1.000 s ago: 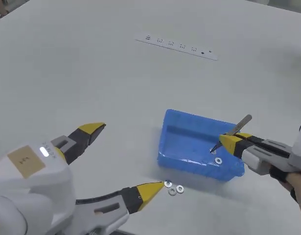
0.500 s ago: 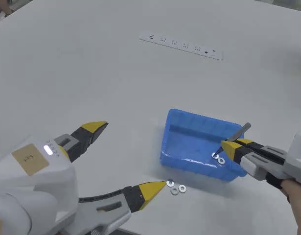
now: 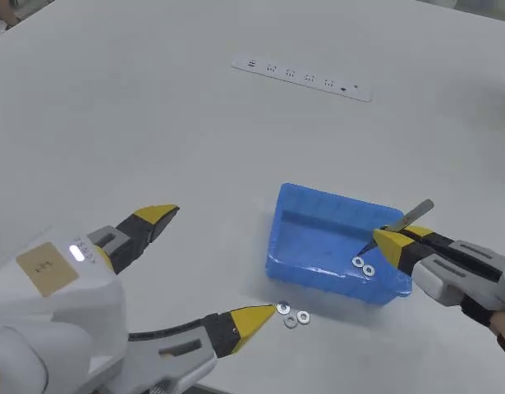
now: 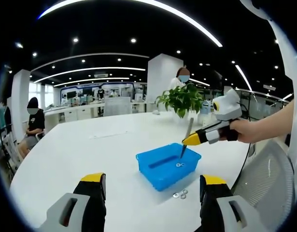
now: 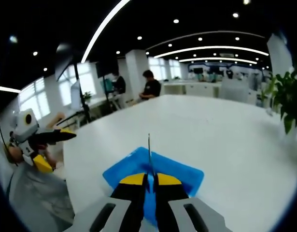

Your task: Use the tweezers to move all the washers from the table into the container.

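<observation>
Two washers [image 3: 363, 266] lay inside the blue container [image 3: 318, 277], near its front right corner, touching or almost touching each other. Three washers [image 3: 293, 315] were left on the table [image 3: 153, 123], clustered just in front of the container's front wall, outside it. So by count, two were done and three remained, less than half, judging from these views only.

Tweezers [image 3: 400, 223] pointed down into the container, tip just above the two dropped washers. The tip looked empty, but it was too small to be sure. The right hand-held gripper [image 3: 389, 240] was clenched on the tweezers, jaws pressed together around the shaft, as the right gripper view confirmed with the tweezers [image 5: 149, 154] sticking out between its closed jaws over the container [image 5: 134, 169].

The left hand-held gripper [image 3: 207, 264] was released, jaws wide apart, holding nothing. One jaw tip sat just beside the three loose washers without clearly touching them. The left gripper view showed the same trio [image 4: 181, 194] ahead of the container [image 4: 158, 176].

A power strip [image 3: 301, 80] lay well apart at the far side of the table.
</observation>
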A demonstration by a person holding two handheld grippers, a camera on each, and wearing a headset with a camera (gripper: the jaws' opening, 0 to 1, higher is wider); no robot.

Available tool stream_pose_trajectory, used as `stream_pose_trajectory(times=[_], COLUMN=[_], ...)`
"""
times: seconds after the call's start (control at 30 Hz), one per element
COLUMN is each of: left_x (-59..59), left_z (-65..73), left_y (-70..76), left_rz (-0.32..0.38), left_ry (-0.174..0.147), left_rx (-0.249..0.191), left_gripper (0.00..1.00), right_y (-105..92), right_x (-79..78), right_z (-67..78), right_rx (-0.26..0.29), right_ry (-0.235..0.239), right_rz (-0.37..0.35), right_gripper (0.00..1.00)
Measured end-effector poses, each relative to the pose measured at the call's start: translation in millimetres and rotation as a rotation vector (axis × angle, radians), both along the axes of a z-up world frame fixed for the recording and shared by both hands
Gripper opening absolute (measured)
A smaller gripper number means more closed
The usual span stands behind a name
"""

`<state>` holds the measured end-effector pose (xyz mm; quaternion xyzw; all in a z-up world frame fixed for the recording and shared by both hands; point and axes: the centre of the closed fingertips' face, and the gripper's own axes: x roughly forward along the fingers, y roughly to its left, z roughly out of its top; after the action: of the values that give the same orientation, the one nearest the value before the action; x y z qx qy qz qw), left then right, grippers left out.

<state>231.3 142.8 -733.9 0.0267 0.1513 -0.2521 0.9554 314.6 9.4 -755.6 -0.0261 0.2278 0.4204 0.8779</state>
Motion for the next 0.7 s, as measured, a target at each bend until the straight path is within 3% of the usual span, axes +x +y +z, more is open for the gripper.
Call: stream_pose_trajectory(times=[0.17,0.33,0.7], left_x=[-0.4,-0.6,-1.3], left_z=[0.3,2.2,2.2], left_y=[-1.1,-2.1,-3.2], left_rz=[-0.006,-0.008,-0.011], left_ry=[-0.002,-0.009,-0.011], left_rx=[-0.004,-0.015,-0.014], left_gripper=[0.81,0.81,0.81], right_y=[12.1,25.6,40.4], right_x=[-21.3,-42.8,-65.1], right_z=[14.8,12.5,-35.1], right_rx=[0.028,0.025,0.001], right_ry=[-0.014,0.005,0.113], right_rz=[0.067,0.148,0.224], right_gripper=[0.03,0.03,0.04])
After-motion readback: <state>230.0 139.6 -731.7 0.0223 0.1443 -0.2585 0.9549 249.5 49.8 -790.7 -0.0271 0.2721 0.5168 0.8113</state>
